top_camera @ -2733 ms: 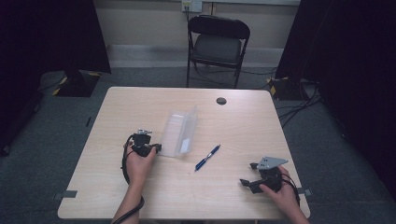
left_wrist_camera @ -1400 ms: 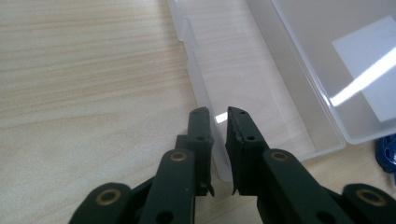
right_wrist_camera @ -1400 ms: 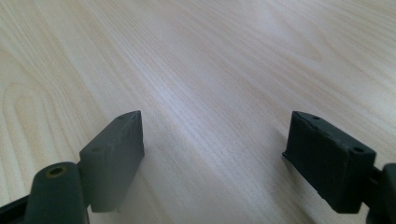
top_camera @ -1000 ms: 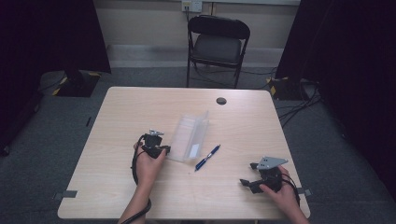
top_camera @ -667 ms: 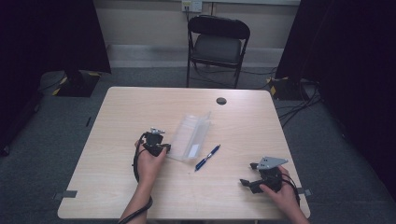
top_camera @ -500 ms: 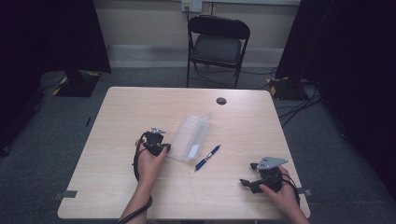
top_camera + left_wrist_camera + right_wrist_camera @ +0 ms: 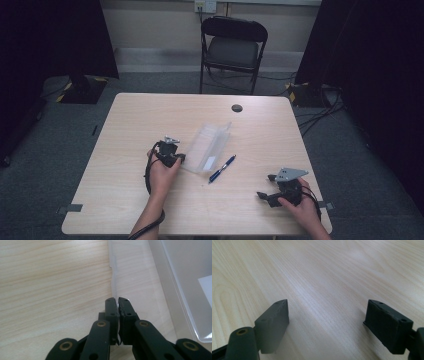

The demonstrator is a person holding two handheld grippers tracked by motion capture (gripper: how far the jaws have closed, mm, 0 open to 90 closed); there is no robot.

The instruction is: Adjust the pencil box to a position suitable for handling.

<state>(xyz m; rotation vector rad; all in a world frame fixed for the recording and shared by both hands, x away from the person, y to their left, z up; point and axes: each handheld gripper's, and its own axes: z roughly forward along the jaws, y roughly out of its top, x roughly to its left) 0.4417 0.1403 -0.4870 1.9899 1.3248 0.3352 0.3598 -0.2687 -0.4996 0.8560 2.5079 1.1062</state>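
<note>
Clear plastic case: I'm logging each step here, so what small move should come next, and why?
Probably swing the lid fully open. The left gripper is shut on the edge of the clear plastic case, the blue pen lies beside it, and the right gripper rests open on the table.

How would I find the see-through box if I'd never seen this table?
Look at the middle of the light wooden table, just in front of the folding chair. The see-through box lies open there, its edge pinched by the left gripper. Unlike the blue pen beside it, it is clear, wide and flat.
</note>
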